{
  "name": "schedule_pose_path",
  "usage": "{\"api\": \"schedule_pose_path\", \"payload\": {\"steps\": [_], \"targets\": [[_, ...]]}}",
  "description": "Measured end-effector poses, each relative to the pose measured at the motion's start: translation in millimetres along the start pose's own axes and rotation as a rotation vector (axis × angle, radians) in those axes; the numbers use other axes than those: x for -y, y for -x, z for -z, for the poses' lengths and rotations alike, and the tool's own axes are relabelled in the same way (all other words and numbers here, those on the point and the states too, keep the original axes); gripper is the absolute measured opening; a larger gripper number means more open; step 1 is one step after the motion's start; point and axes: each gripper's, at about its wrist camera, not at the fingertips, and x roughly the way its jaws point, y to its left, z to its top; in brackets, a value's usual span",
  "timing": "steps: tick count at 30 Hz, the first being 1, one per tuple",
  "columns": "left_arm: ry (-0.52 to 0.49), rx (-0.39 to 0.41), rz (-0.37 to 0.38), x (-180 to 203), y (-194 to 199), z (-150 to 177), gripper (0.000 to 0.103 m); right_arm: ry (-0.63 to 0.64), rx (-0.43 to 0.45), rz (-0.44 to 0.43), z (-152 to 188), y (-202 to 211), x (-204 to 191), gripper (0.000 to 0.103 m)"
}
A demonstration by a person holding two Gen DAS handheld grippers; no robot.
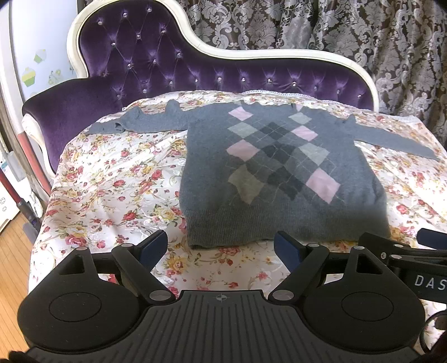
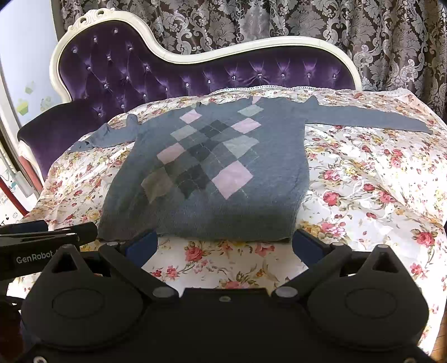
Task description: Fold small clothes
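A small grey sweater [image 1: 279,178] with a pink and grey argyle front lies flat on the floral cover, sleeves spread to both sides; it also shows in the right wrist view [image 2: 212,173]. Its left sleeve [image 1: 131,124] is bunched at the cuff, its right sleeve [image 2: 371,118] lies straight. My left gripper [image 1: 220,248] is open and empty, just in front of the sweater's hem. My right gripper [image 2: 223,245] is open and empty, its fingertips at the hem edge. Each gripper shows at the edge of the other's view.
The floral cover [image 1: 117,181] drapes over a purple tufted chaise with a white frame [image 1: 195,39]. Patterned curtains [image 2: 279,19] hang behind. Wooden floor [image 1: 14,251] lies to the left, below the cover's edge.
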Motion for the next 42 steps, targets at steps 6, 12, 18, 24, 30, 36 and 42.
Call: {"api": "schedule_pose_path", "payload": {"steps": [6, 12, 18, 24, 30, 36, 42], "targets": [[-0.001, -0.003, -0.007, -2, -2, 0, 0.083, -0.005, -0.008, 0.001, 1, -3, -1, 0.102], [-0.002, -0.008, -0.013, -4, -4, 0, 0.083, -0.008, -0.010, 0.002, 2, -4, -1, 0.102], [-0.003, -0.014, -0.015, -5, -6, 1, 0.083, -0.008, -0.010, 0.002, 2, -5, -1, 0.102], [-0.003, -0.020, -0.018, -7, -9, 0, 0.083, -0.009, -0.028, 0.014, 1, -10, -1, 0.102], [-0.013, -0.027, -0.019, -6, -12, 0, 0.083, -0.007, -0.032, 0.020, 0, -12, -3, 0.102], [-0.017, -0.032, -0.021, -5, -14, 0, 0.083, -0.003, -0.039, 0.030, -2, -14, -3, 0.102], [-0.020, -0.043, -0.021, -4, -18, 0, 0.083, -0.006, -0.051, 0.042, -3, -18, -3, 0.102]]}}
